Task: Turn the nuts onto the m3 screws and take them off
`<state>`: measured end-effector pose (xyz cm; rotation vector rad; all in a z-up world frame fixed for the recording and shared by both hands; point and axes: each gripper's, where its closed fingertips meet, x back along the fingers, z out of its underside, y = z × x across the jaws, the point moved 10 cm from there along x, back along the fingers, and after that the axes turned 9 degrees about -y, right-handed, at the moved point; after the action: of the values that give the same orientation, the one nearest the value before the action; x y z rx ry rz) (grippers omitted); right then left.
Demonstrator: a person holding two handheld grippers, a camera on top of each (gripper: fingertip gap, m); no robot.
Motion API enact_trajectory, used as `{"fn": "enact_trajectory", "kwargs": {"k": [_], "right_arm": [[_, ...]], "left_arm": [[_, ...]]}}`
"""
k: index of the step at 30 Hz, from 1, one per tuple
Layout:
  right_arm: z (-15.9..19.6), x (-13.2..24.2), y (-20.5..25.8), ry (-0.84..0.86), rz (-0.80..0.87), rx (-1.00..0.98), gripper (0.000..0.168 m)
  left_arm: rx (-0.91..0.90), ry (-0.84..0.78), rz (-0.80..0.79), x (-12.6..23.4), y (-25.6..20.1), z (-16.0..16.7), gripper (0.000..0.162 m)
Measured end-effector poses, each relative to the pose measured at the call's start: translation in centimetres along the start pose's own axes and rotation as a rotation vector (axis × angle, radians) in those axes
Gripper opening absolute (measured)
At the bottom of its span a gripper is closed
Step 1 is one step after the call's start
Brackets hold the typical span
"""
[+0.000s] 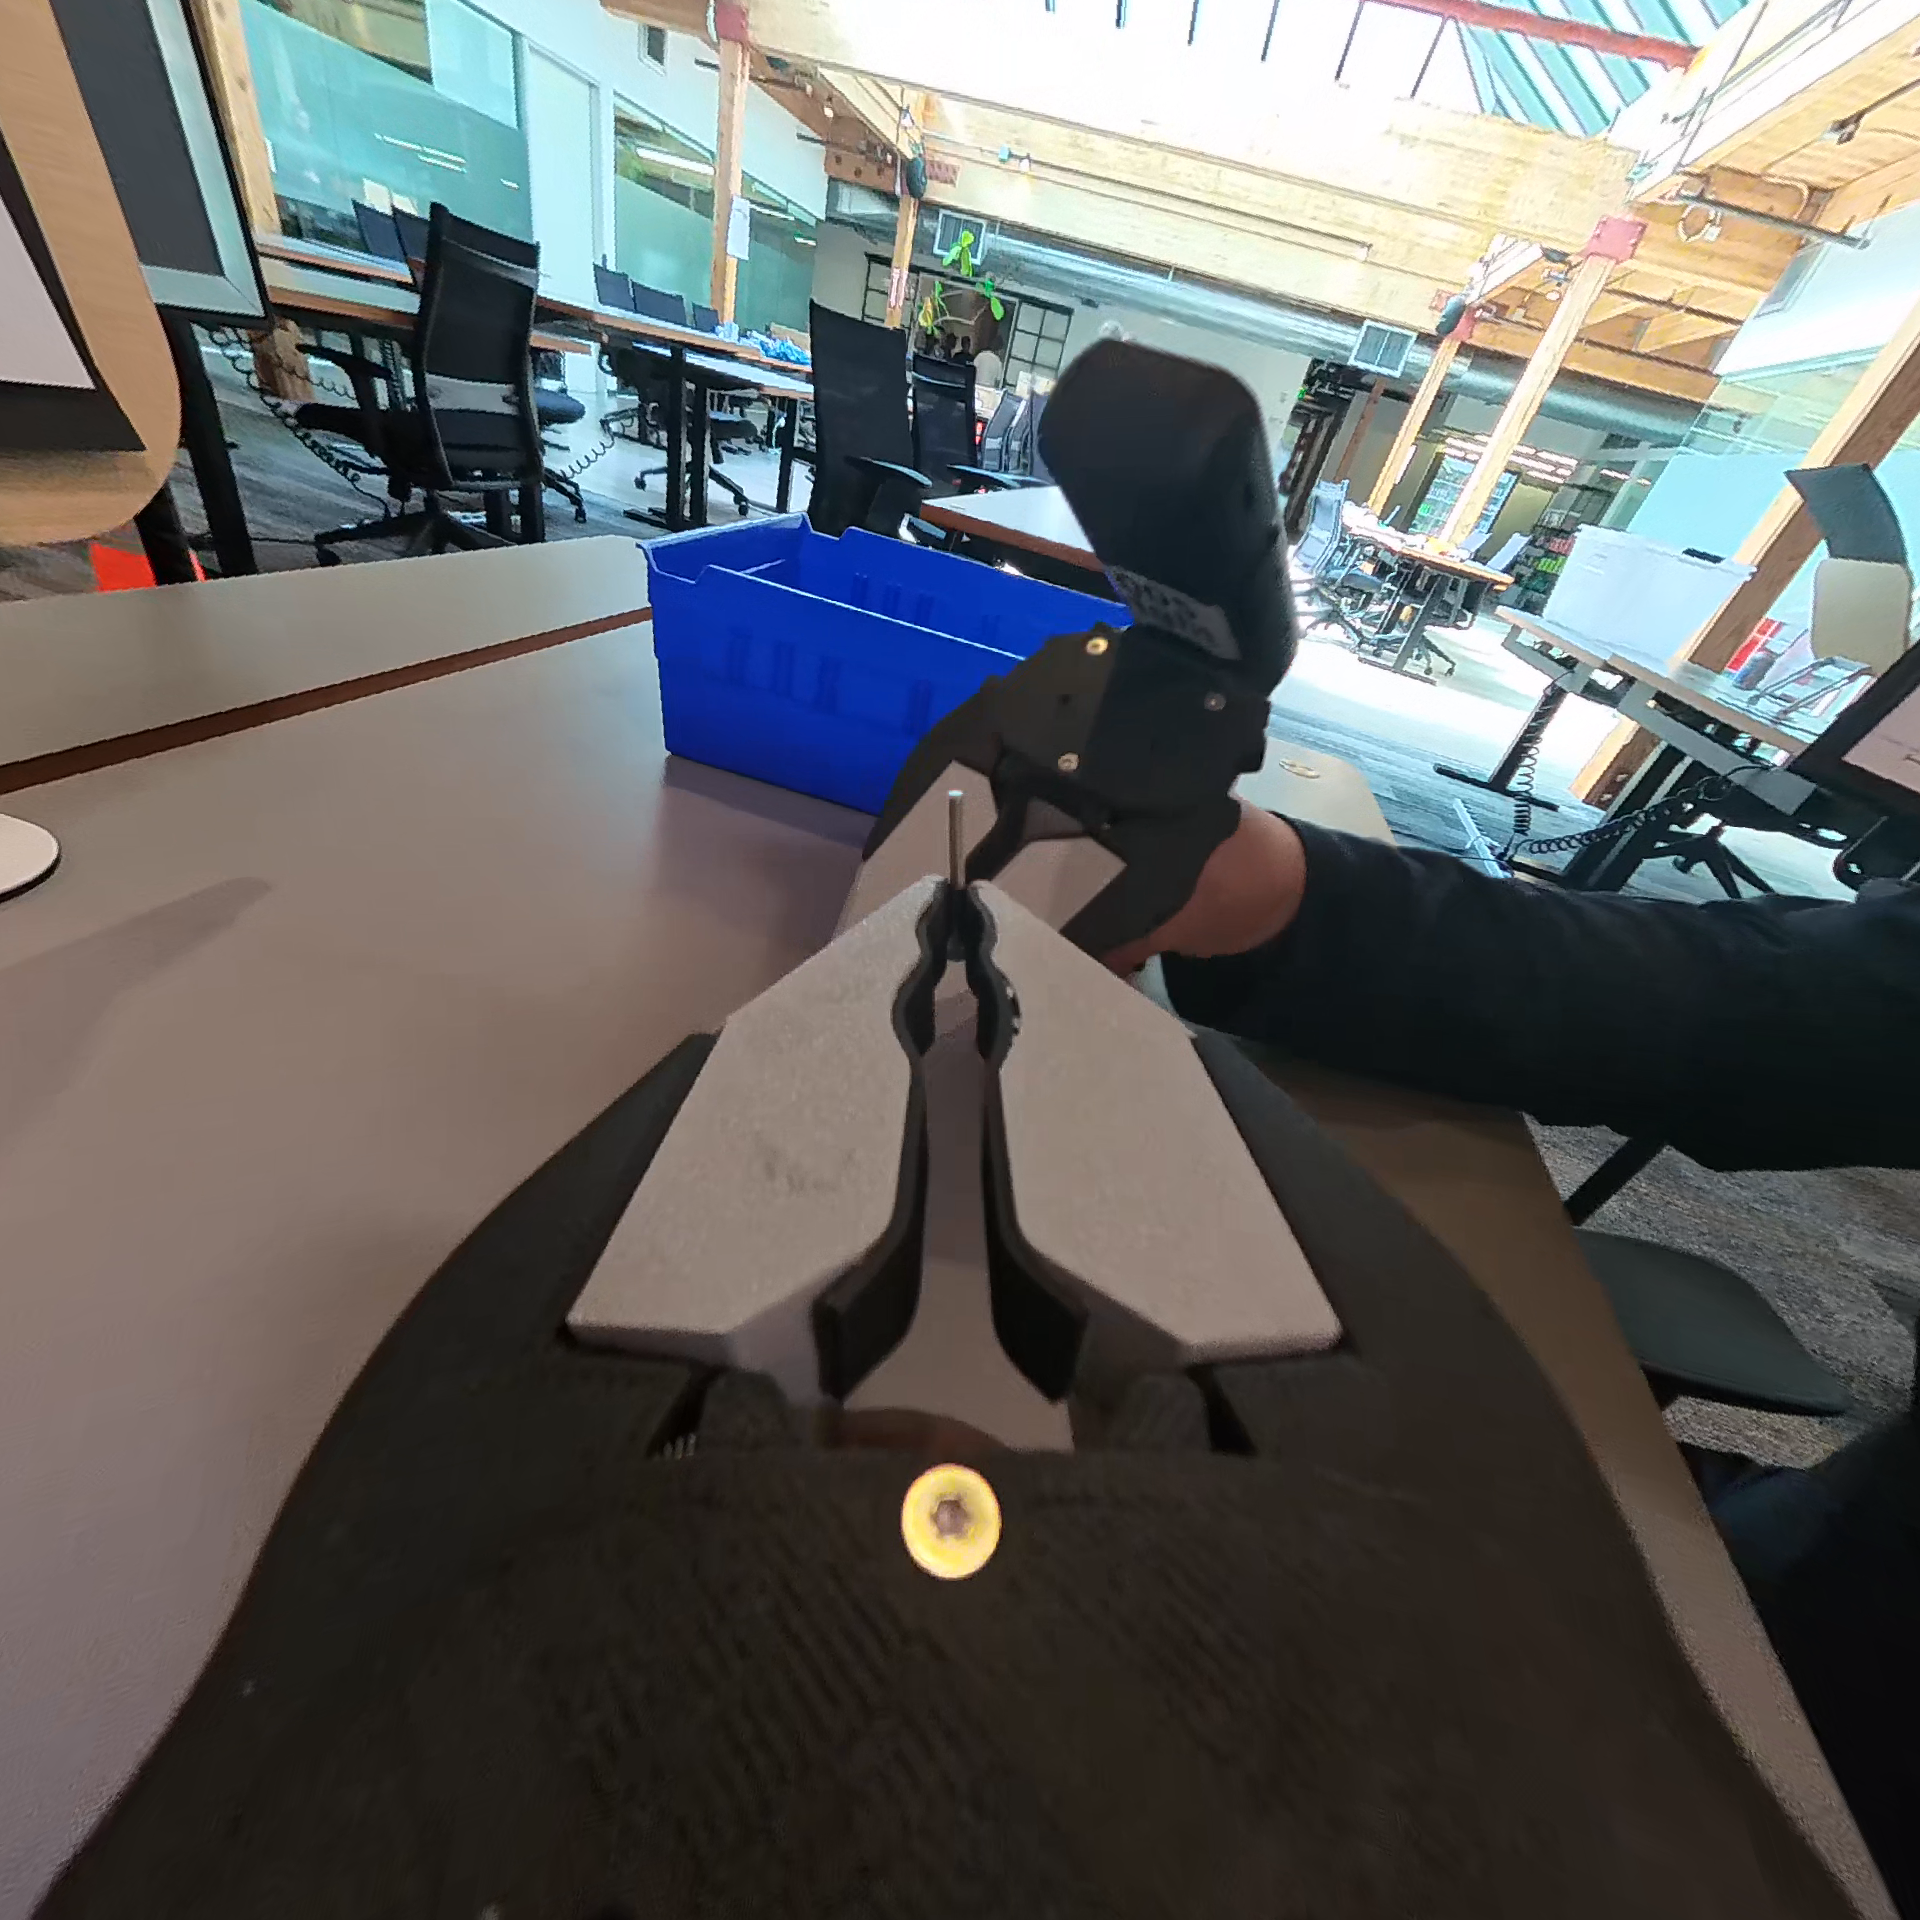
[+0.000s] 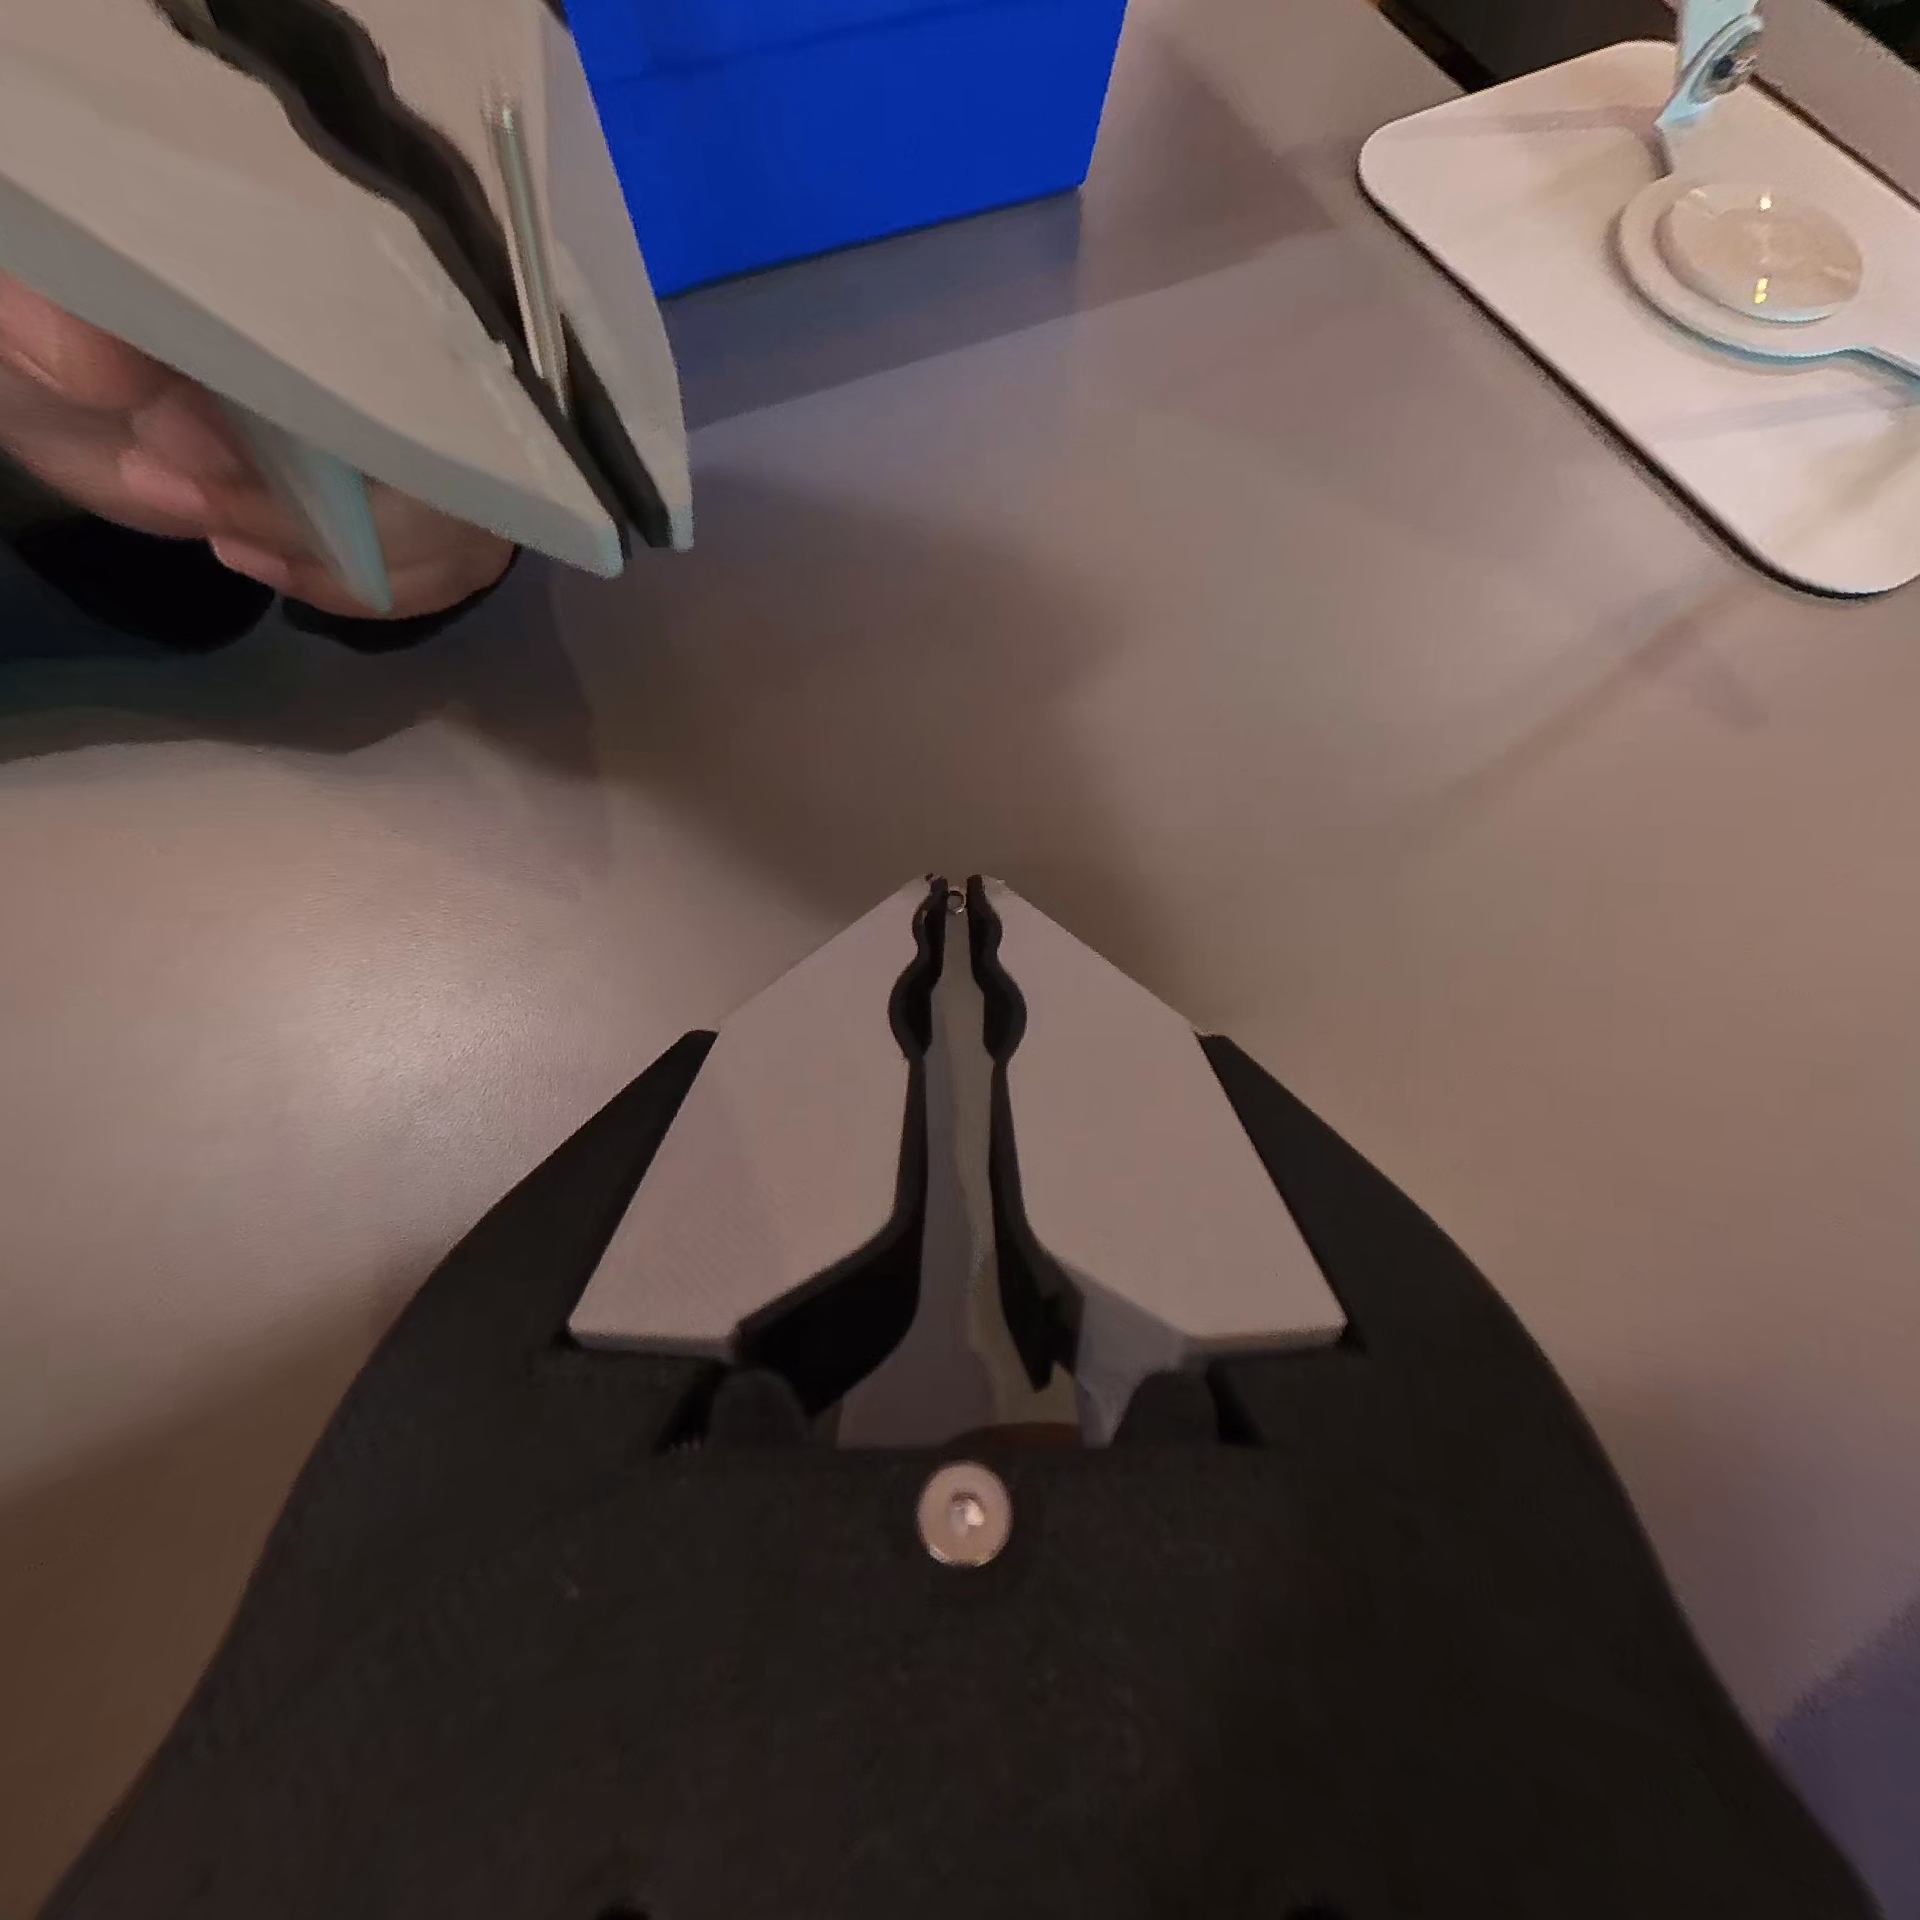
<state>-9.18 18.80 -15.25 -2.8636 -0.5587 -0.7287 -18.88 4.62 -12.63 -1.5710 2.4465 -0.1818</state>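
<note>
My left gripper (image 1: 953,902) is shut on a thin M3 screw (image 1: 953,836) that stands up out of its fingertips above the table. My right gripper (image 2: 956,896) is shut on a tiny nut (image 2: 954,907) pinched at its very tips, low over the table. In the left wrist view the right gripper (image 1: 982,847) sits just behind the screw, held by a hand in a dark sleeve. In the right wrist view the left gripper (image 2: 629,540) is at the upper left with the screw (image 2: 525,239) along its pads. Screw and nut are apart.
A blue plastic bin (image 1: 821,665) stands on the grey-brown table (image 1: 364,935) just beyond both grippers; it also shows in the right wrist view (image 2: 852,125). A white monitor stand base (image 2: 1558,343) lies at the far right. Office chairs and desks stand beyond the table. About 9 centimetres separates my left fingertips from my right.
</note>
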Motion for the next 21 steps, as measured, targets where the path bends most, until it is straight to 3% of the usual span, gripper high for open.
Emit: {"fn": "enact_trajectory", "kwargs": {"k": [14,21], "right_arm": [[-2.1,3.1,-0.7,-0.140,-0.009,-0.073,0.001],[-3.1,4.4,-0.8,-0.250,-0.111,-0.181,0.001]], "left_arm": [[-0.019,0.090,-0.001,-0.8,0.7,1.7,0.000],[0.001,0.102,0.004,-0.9,0.7,1.7,0.000]]}}
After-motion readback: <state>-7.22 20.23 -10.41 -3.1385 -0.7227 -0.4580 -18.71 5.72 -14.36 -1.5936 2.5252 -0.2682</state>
